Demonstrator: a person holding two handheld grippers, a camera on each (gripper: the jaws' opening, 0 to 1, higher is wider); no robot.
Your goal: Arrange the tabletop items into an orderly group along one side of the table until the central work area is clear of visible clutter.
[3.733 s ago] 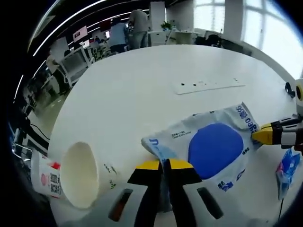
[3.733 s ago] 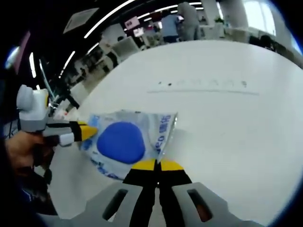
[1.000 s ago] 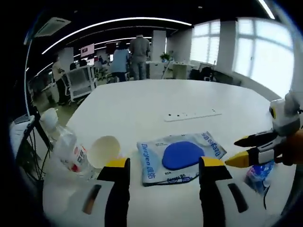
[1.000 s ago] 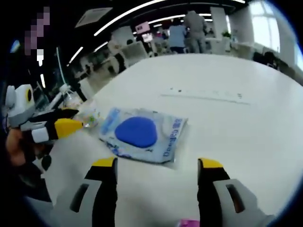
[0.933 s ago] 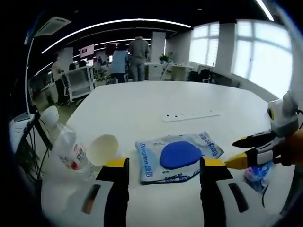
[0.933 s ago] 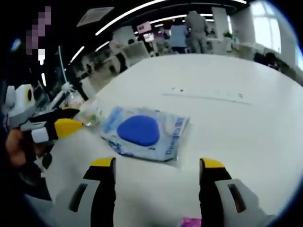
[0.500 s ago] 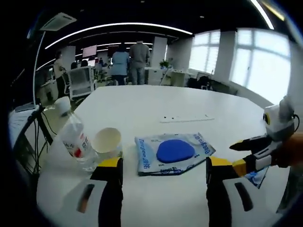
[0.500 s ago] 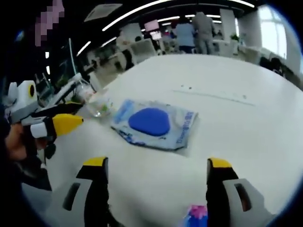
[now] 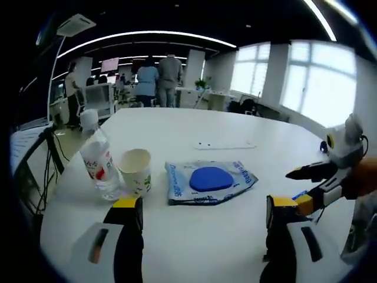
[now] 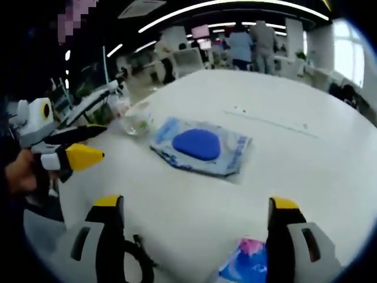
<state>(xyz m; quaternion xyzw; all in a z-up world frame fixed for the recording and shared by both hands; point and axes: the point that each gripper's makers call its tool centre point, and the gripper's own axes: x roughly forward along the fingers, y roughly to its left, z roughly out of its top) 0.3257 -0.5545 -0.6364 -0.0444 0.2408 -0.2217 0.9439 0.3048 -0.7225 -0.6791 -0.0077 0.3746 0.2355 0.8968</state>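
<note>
Both grippers (image 9: 202, 207) (image 10: 194, 211) gape wide, empty; blue packet (image 9: 209, 182) lies flat, long axis crosswise.

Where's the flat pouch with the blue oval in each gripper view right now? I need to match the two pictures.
Left gripper view: the pouch lies mid-picture, flat on the table, right of the paper cup.
Right gripper view: the pouch lies just above centre, the cup up-left of it.
Shared landmark: the paper cup.

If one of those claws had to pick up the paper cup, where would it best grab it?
Probably across the side wall of the paper cup, coming in level from the near side. It stands upright, mouth up. The bottle stands close on one side and the blue packet lies on the other.
</note>
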